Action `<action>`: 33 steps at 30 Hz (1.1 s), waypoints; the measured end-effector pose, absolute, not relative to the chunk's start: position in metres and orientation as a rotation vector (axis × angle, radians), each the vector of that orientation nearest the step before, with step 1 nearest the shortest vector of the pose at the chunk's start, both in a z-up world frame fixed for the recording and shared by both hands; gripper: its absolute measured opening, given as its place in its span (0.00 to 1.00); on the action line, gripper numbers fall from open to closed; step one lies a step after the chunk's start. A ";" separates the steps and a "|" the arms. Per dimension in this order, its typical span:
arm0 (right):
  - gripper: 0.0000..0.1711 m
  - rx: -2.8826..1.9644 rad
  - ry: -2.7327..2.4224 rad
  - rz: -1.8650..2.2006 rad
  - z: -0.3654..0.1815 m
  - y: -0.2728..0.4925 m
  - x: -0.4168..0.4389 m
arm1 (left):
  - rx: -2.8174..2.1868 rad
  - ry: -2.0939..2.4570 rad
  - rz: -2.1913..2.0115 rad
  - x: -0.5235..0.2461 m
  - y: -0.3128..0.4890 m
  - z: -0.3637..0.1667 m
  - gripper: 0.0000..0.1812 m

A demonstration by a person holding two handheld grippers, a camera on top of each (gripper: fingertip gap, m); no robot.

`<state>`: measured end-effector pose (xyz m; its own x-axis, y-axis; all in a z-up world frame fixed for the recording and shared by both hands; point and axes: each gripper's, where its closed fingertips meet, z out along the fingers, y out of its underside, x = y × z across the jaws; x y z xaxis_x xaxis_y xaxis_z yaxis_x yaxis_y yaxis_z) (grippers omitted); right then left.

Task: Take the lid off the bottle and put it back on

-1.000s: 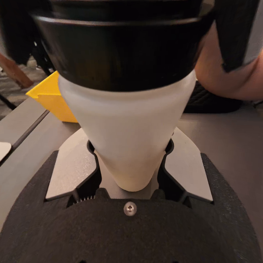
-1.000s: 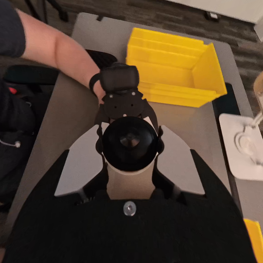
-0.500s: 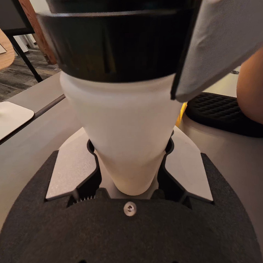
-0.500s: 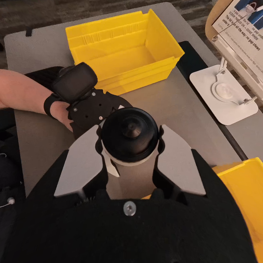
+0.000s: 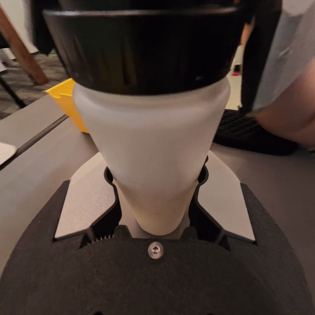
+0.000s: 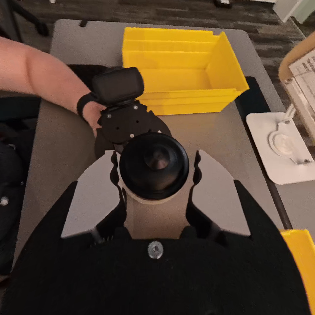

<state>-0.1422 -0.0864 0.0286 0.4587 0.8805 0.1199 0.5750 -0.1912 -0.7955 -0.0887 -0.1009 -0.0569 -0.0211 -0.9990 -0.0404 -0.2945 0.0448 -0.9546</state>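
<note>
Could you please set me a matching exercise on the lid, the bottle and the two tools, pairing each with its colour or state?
Things:
1. lid
2. bottle
3. left tool
4. right tool

Colour or state:
A. open, one finger on each side of the lid
B. black
C. shut on the bottle
D. frosted white

Pairs: 1-B, 2-D, 3-C, 4-A

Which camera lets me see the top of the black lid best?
The right wrist view. It looks down onto the black lid, showing its whole round top with the raised centre, between the open right gripper. The left wrist view shows only the black lid's ribbed side wall above the white bottle, never its top.
</note>
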 end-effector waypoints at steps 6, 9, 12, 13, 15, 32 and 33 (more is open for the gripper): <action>0.46 -2.061 -0.930 0.386 0.027 -0.070 -0.144 | -1.435 1.406 -0.954 -0.092 -0.088 -0.058 0.55; 0.46 -2.022 -1.069 0.396 0.026 -0.079 -0.146 | -1.382 1.481 -0.989 -0.091 -0.099 -0.058 0.55; 0.45 -1.844 -1.361 0.478 0.028 -0.104 -0.152 | -1.250 1.605 -1.057 -0.090 -0.121 -0.057 0.55; 0.45 -1.745 -1.456 0.526 0.029 -0.115 -0.154 | -1.208 1.639 -1.066 -0.090 -0.129 -0.057 0.55; 0.45 -1.645 -1.540 0.654 0.030 -0.131 -0.156 | -1.176 1.687 -1.129 -0.090 -0.143 -0.057 0.55; 0.46 -2.002 -1.177 0.399 0.025 -0.093 -0.149 | -1.308 1.561 -1.067 -0.089 -0.118 -0.058 0.55; 0.46 -1.944 -1.284 0.423 0.025 -0.103 -0.152 | -1.264 1.610 -1.087 -0.089 -0.127 -0.058 0.55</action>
<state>-0.1521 -0.1032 0.0254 0.4408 0.8885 0.1276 0.6388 -0.2106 -0.7399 -0.0891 -0.1271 -0.0576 -0.1798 -0.9805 -0.0798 -0.2922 0.1307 -0.9474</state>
